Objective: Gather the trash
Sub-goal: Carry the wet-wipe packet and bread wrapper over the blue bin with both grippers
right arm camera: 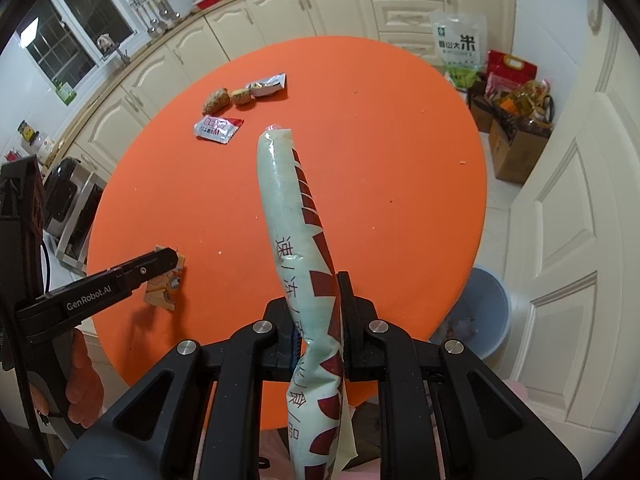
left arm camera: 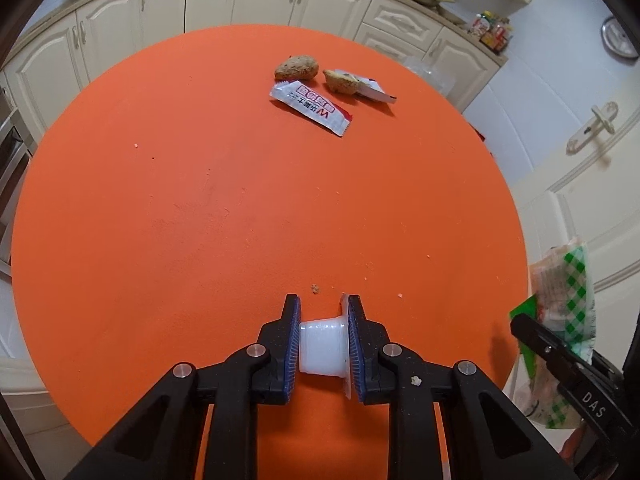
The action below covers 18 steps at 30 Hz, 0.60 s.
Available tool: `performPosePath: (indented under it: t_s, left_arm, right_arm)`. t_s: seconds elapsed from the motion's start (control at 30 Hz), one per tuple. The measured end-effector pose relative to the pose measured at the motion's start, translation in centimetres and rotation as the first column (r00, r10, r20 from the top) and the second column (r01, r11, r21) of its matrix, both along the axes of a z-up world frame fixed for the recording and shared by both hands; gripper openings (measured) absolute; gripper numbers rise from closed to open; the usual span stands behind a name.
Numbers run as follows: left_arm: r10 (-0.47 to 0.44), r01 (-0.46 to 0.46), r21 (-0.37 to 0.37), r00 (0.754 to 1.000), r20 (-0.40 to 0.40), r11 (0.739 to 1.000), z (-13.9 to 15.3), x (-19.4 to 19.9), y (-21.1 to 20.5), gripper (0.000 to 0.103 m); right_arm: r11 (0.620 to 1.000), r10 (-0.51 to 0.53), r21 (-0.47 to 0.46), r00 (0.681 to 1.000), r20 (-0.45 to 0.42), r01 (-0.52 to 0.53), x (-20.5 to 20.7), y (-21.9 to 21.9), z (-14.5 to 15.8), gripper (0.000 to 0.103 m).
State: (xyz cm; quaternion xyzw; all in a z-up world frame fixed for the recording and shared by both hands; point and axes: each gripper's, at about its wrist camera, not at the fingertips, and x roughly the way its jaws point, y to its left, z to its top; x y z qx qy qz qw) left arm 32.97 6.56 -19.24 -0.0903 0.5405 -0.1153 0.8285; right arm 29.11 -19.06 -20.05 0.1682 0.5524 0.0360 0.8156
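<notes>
Near the front edge of the orange table [left arm camera: 160, 220], the left gripper [left arm camera: 324, 336] has its blue pads [left arm camera: 294, 344] pressed on a small white cup [left arm camera: 323, 347], with the jaws nearly shut around it. The cup lies on its side, its peeled lid [right arm camera: 165, 289] sticking out. I think this is the picking-up step: the cup is caught and now needs lifting.

The right gripper [right arm camera: 316, 320] is squeezed shut on a long bag [right arm camera: 296, 216], holding it above the table. The bag looks like the place for the trash. So the next move would be to carry the cup over to the bag's mouth, which I cannot see clearly, and let go there.

Far across the table lie a red-and-white wrapper [left arm camera: 312, 107], two bread bits [left arm camera: 297, 68] and a torn wrapper [left arm camera: 372, 90]. Tiny crumbs [left arm camera: 316, 289] sit just past the cup. A grey bin [right arm camera: 478, 312] stands on the floor beside the table. Nothing blocks the way between the two grippers.
</notes>
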Motion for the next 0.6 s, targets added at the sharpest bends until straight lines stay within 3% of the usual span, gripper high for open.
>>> performPosePath:
  t_s: [0.13, 0.6]
  left_arm:
    - [-0.010, 0.010, -0.005, 1.000, -0.002, 1.000, 0.4, -0.6, -0.4, 0.018]
    - [-0.081, 0.080, 0.009, 0.990, 0.113, 0.997, 5.0, -2.4, -4.1, 0.018]
  right_arm:
    - [1.000, 0.001, -0.002, 1.000, 0.002, -0.001, -0.3, -0.1, 0.2, 0.014]
    - [0.999, -0.040, -0.019, 0.997, 0.070, 0.041, -2.2, -1.7, 3.4, 0.014]
